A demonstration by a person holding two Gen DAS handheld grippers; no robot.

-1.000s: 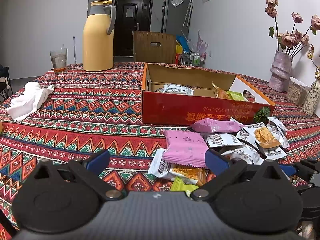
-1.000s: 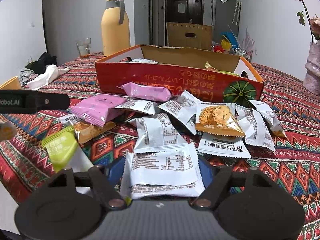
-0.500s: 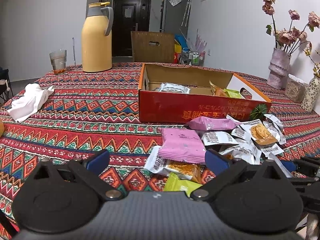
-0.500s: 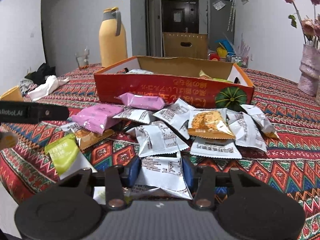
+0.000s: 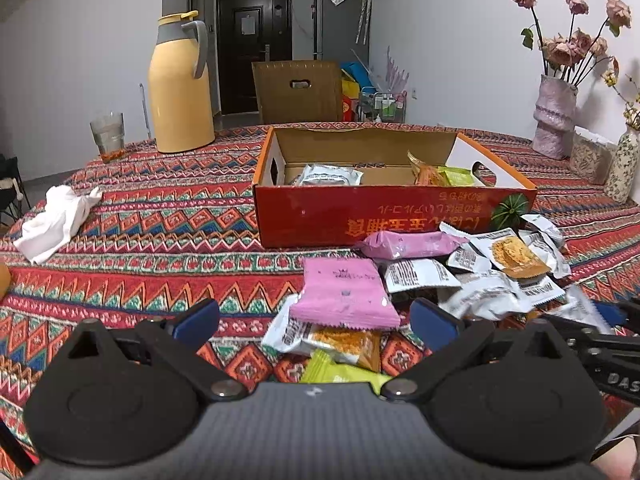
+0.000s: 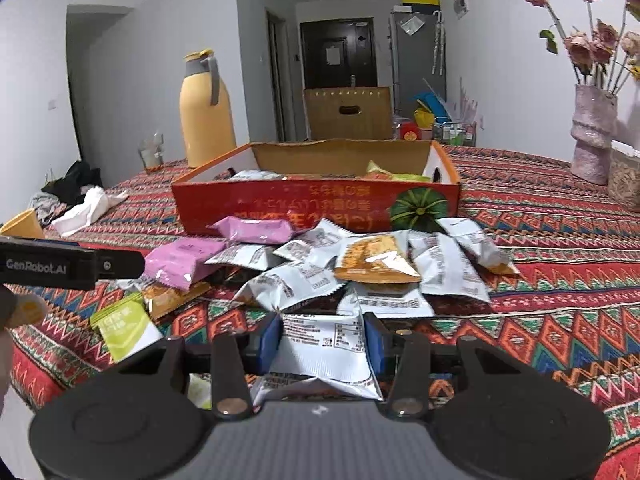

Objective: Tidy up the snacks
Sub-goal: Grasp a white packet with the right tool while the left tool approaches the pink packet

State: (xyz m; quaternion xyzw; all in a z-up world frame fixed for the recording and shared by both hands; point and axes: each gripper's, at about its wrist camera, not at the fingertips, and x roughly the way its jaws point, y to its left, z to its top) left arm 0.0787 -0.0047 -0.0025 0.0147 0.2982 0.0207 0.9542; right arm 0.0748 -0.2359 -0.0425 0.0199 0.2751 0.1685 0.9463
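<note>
While a few packets already sit in the red box [image 6: 280, 208], we've got the right hand-held gripper [image 6: 320, 338] clamped on a white packet [image 6: 324, 348]; left hand-held gripper [image 5: 314, 318] apart, empty; most of the pile [image 6: 360, 264] remains on the table [image 6: 540, 240].

1. Your right gripper [image 6: 322, 338] pinches a white snack packet [image 6: 324, 354] at lower centre, blue pads pressed on both its sides.
2. Loose packets [image 6: 372, 264] are heaped mid-frame against the red box [image 6: 288, 206].
3. The left gripper [image 6: 68, 264] pokes in at the left edge.
</note>
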